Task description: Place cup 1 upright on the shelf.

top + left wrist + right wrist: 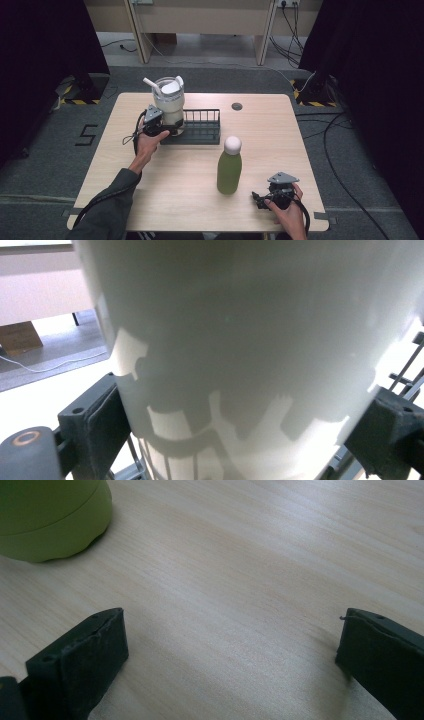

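floor: grey carpet | curtains: black, both sides | table: light wood | cables: right floor

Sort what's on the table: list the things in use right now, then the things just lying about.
In use:
- white tumbler, clamped by the left gripper
- black wire rack, under the tumbler

Lying about:
- green bottle, standing untouched
- right gripper, open, resting on the table

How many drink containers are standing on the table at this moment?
2. A white tumbler with a straw stands at the left end of the black wire rack, between the jaws of the left gripper. A green bottle stands upright on the table, left of the right gripper.
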Motion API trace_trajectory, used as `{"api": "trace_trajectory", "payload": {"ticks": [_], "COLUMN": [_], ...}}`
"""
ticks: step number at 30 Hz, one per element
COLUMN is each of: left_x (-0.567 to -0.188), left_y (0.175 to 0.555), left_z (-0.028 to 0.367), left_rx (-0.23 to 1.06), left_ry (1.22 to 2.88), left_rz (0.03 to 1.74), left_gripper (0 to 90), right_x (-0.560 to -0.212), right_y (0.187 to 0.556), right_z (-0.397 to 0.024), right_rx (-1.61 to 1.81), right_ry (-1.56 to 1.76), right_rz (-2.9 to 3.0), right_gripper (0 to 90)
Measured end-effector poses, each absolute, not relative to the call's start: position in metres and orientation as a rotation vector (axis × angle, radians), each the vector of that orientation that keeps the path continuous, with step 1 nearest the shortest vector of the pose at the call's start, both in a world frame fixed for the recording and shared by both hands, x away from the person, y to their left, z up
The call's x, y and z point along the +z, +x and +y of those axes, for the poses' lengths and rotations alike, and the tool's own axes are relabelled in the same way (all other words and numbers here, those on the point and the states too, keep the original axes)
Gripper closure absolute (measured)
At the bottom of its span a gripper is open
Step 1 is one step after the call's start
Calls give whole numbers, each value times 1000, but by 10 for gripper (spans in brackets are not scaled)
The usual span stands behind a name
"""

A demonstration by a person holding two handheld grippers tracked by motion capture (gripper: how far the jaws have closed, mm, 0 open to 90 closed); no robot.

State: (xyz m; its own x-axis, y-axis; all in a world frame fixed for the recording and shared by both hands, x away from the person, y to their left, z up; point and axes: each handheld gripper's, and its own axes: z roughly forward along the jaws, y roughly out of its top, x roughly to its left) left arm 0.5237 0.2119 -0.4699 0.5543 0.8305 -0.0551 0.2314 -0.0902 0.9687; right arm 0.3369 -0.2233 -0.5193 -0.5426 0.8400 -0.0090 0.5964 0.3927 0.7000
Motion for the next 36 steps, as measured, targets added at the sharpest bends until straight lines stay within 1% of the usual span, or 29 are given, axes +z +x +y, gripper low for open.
{"api": "trace_trajectory", "payload": {"ticks": [1, 2, 5, 8, 11, 22, 23, 24, 25, 26, 30, 36], "left_x": [-470, -469, -470, -470, -470, -468, -467, -467, -468, -467, -465, -463], "left_y": [524, 523, 523, 522, 520, 515, 514, 513, 512, 511, 504, 494], "left_z": [212, 214, 213, 214, 215, 218, 221, 222, 221, 225, 230, 237], "left_rx": [644, 658, 643, 647, 669, 650, 660, 657, 637, 645, 646, 622], "left_ry": [1627, 1667, 1632, 1634, 1660, 1659, 1692, 1690, 1649, 1688, 1693, 1703], "left_rz": [913, 901, 905, 899, 886, 903, 893, 894, 906, 894, 892, 894], "left_gripper": [99, 99, 98, 97, 99, 100, 100, 102, 114, 114, 148, 148], "right_x": [-519, -519, -519, -519, -519, -519, -519, -519, -519, -519, -519, -519], "right_y": [337, 337, 337, 337, 337, 337, 337, 337, 337, 337, 337, 337], "right_z": [-223, -223, -223, -223, -223, -223, -223, -223, -223, -223, -223, -223], "right_rx": [930, 931, 930, 931, 930, 928, 928, 928, 929, 929, 928, 928], "right_ry": [1244, 1243, 1244, 1244, 1243, 1248, 1248, 1248, 1250, 1250, 1249, 1251], "right_rz": [2294, 2294, 2294, 2294, 2294, 2294, 2294, 2294, 2293, 2293, 2294, 2293], "right_gripper": [3, 3, 3, 3, 3, 3, 3, 3, 3, 3, 3, 3]}}
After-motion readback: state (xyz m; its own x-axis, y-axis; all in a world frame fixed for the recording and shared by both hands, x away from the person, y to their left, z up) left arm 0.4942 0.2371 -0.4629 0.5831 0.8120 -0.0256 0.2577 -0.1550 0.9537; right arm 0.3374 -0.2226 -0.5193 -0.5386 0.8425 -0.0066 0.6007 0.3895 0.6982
